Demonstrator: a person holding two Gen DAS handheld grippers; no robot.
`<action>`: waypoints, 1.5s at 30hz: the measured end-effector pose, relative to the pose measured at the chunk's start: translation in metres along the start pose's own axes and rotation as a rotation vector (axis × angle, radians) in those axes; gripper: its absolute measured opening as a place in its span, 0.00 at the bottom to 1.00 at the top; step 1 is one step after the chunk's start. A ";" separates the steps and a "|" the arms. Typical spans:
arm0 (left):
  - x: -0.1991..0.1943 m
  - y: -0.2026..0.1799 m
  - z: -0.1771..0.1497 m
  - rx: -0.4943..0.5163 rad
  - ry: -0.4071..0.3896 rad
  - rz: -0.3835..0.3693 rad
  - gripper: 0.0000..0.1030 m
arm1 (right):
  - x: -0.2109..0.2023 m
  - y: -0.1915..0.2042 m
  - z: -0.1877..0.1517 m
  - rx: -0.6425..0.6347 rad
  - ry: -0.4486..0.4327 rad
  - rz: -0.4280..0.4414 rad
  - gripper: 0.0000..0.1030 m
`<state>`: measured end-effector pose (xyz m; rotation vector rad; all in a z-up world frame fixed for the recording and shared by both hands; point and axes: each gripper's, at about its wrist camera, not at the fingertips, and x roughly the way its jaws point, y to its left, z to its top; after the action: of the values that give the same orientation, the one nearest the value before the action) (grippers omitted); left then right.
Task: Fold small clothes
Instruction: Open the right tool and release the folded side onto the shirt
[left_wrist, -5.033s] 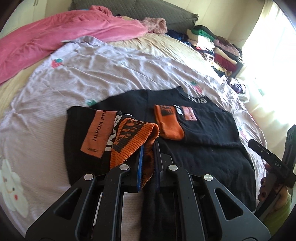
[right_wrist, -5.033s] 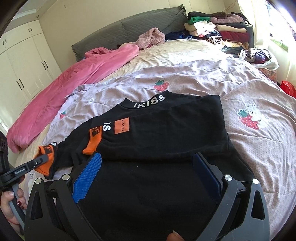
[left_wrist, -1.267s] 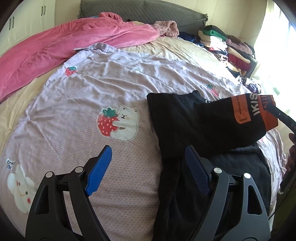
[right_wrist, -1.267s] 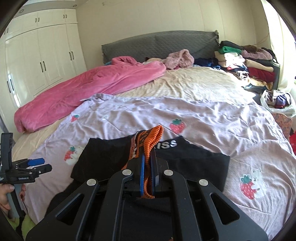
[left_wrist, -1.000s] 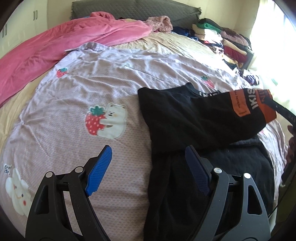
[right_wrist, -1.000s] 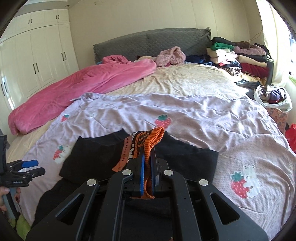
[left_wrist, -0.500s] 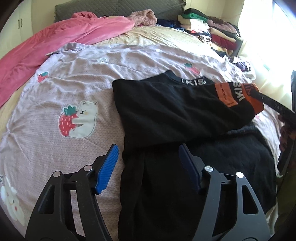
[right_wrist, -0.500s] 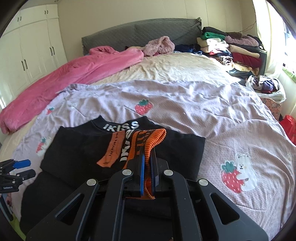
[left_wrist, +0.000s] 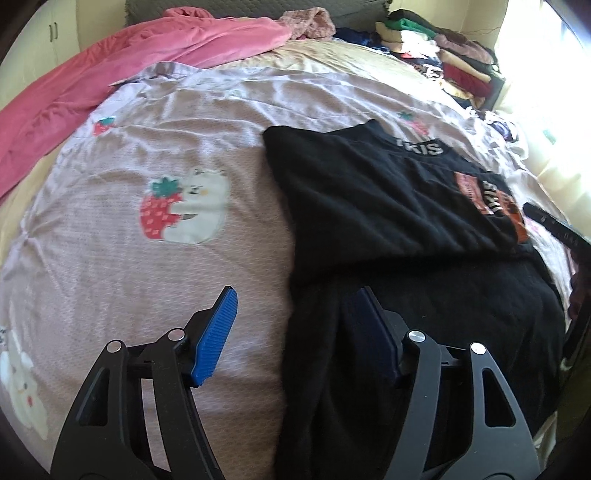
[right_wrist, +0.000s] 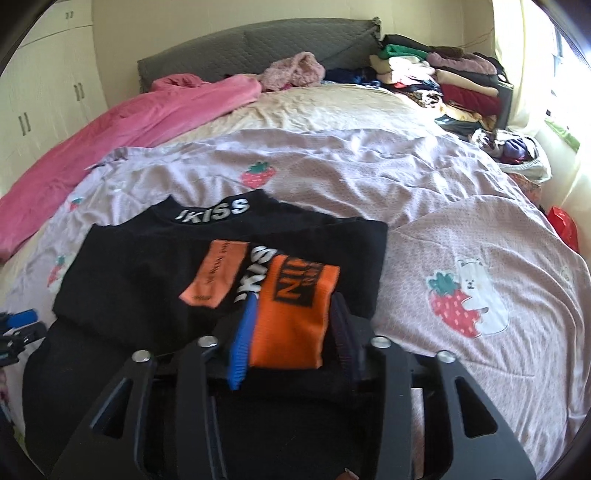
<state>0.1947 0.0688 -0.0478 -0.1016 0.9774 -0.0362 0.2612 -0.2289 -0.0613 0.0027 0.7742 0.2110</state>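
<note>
From my left wrist view, the left claw (left_wrist: 295, 325) stands released, one blue pad over the lilac quilt (left_wrist: 184, 155) and the other over the lower part of the black sweater (left_wrist: 369, 206), straddling its left edge without pressing on it. This view shows the sweater lying on the bed with a sleeve folded across the body, but its orange cuff (left_wrist: 509, 210) appears only small and partly hidden at the far right, beside the dark tip of the right claw (left_wrist: 554, 227). My right wrist view supplies what the other lacks: the orange cuff (right_wrist: 295, 314) lies flat between the right claw (right_wrist: 291, 332), whose jaws are opening and whose blurred pads stand off either side of the cuff. The collar lettering (right_wrist: 214, 210) reads in full only here. This view alone shows the grey headboard (right_wrist: 258, 48) complete and the white wardrobe doors (right_wrist: 37, 92). Both views take in the pink blanket (right_wrist: 129, 122) and the stack of folded clothes (right_wrist: 443, 74) at the far side.
</note>
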 end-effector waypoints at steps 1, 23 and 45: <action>0.003 -0.002 0.000 0.008 0.006 0.007 0.57 | -0.002 0.003 -0.002 -0.009 0.000 0.005 0.44; -0.019 0.019 0.000 -0.051 -0.083 0.089 0.56 | -0.012 -0.022 -0.002 0.021 -0.007 -0.069 0.44; 0.059 -0.036 0.045 0.077 0.033 -0.051 0.51 | 0.006 0.040 0.004 -0.133 0.027 0.046 0.44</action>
<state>0.2652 0.0317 -0.0676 -0.0549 1.0049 -0.1223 0.2604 -0.1879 -0.0596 -0.1080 0.7858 0.3060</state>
